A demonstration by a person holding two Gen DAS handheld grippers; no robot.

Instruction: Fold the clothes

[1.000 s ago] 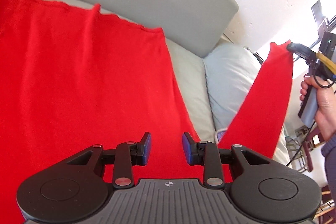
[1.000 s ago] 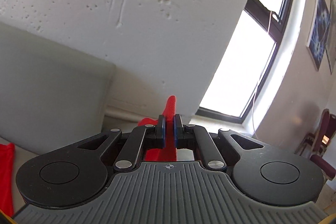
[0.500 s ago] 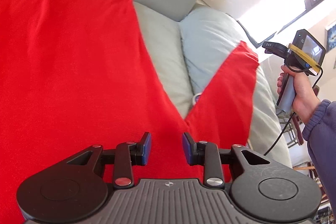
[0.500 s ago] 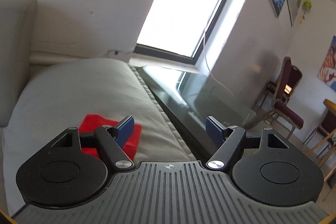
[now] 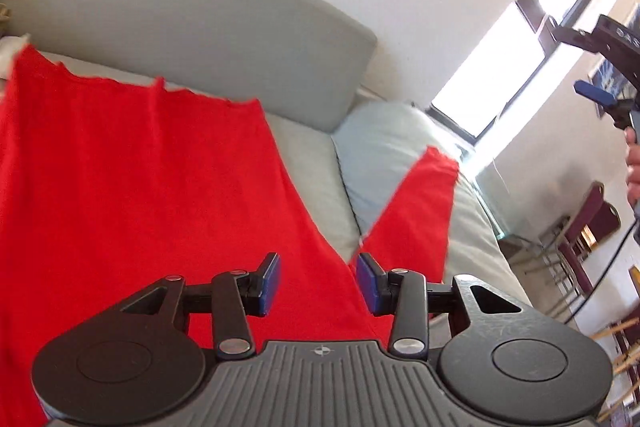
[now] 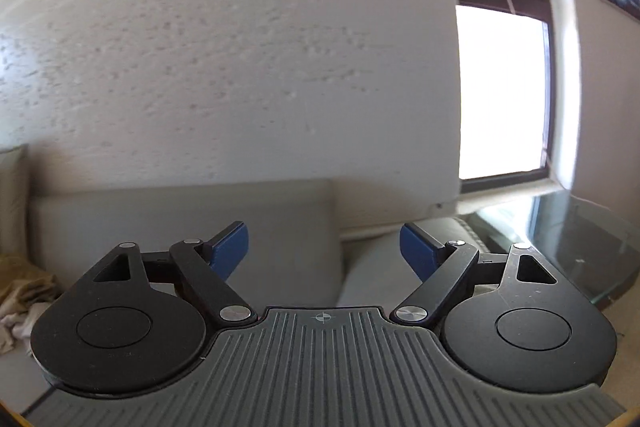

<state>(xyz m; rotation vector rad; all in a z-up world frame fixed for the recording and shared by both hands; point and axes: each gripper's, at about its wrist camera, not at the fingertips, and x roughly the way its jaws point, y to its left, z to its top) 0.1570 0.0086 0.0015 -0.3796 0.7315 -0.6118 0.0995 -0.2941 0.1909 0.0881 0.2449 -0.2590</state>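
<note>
Right gripper (image 6: 324,247) has just been opening; blue-padded fingers (image 6: 228,247) now spread wide, nothing between them. Beyond: grey sofa backrest (image 6: 180,227) under a rough white wall (image 6: 240,47). Bright window (image 6: 500,87) with dark frame at right, glass tabletop (image 6: 560,227) below it. Crumpled tan and white cloth (image 6: 20,295) at left edge, blurred

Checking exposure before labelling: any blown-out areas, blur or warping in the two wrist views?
Left wrist view: window clipped to white, red garment evenly lit, its edges slightly smeared, sofa backrest bowed by the fisheye. Right wrist view: window blown out, textured wall streaked with motion blur, glass table reflecting daylight.
</note>
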